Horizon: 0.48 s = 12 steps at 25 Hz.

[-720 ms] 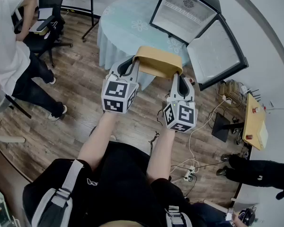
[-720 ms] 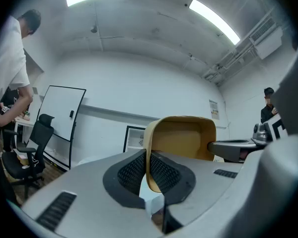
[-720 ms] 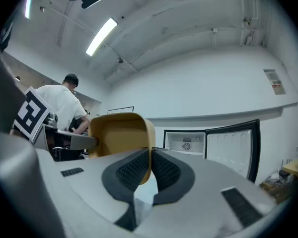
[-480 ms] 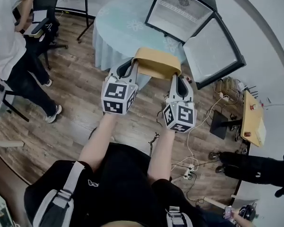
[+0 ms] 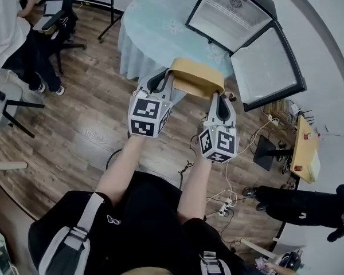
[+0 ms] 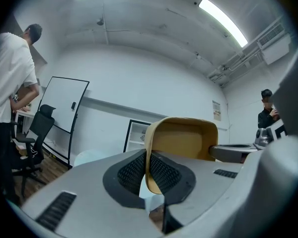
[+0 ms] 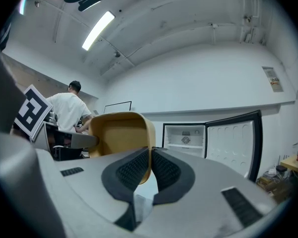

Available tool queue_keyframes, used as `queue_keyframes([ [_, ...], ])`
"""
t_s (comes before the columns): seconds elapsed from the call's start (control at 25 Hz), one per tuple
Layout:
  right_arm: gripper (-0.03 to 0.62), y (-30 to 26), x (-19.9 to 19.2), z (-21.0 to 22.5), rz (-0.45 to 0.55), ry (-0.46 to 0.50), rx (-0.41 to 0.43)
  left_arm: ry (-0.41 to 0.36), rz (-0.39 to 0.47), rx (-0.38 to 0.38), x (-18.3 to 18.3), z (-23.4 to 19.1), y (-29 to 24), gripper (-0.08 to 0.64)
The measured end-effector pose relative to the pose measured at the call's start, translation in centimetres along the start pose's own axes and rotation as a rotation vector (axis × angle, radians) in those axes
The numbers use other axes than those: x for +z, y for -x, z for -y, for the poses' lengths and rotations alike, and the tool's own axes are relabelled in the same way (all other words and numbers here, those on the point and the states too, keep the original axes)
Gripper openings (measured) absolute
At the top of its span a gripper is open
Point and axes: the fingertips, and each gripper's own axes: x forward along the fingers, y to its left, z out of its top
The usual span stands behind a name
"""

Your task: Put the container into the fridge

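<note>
Container [image 5: 198, 76] has edged nearer the open fridge [image 5: 232, 16], held in mid-air over the floor. Left hand-held gripper [image 5: 167, 80] and right hand-held gripper [image 5: 220, 96] each pinch an opposite side wall. Looks light, stiff, smooth plastic; keep both wall pinches or it could slip.

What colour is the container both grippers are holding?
Mustard yellow, plain, no pattern: the container shows best in the right gripper view.

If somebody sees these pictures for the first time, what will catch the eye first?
A yellow container hangs in the middle of the head view, the left gripper shut on one rim and the right gripper on the opposite one. Beyond it, at upper right, a fridge stands with its door wide open, beside a round table in pale cloth.
</note>
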Motion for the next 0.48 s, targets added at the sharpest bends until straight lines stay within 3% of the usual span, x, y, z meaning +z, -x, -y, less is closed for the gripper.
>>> queue_keyframes([
  [0.48, 0.021, 0.4, -1.7, 0.2, -0.033, -0.014, -0.050, 0.015, -0.026, -0.063, -1.5, 0.0, -1.0, 0.018],
])
